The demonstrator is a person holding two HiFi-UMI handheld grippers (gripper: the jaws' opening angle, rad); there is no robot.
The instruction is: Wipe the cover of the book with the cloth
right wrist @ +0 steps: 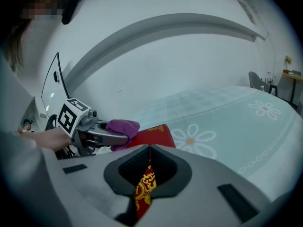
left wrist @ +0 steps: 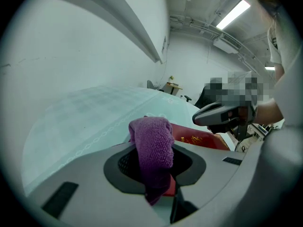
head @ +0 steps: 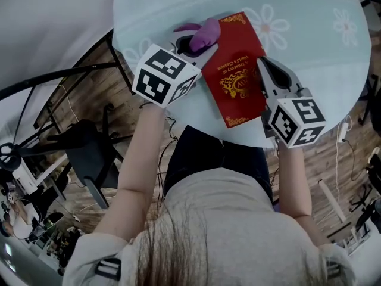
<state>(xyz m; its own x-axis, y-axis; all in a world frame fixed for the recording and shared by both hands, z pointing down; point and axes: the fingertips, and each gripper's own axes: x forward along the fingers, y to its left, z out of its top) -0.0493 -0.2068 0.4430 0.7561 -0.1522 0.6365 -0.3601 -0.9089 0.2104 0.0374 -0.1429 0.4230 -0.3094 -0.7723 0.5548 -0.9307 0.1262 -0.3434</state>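
Red book lies on the flowered tablecloth, long axis running away from me. My right gripper pinches the book's right edge. My left gripper, clamped on the purple cloth, sits at the book's far-left corner, so it is nearer the cover.

My round table, covered in pale daisy print, stands on a wooden plank floor. There's a strip light overhead and perhaps a black chair at my left.

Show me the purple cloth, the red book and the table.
purple cloth (left wrist: 151, 143): left gripper view, its folded middle.
red book (head: 235, 70): head view, middle of its cover.
table (head: 315, 52): head view, bare patch of its top.
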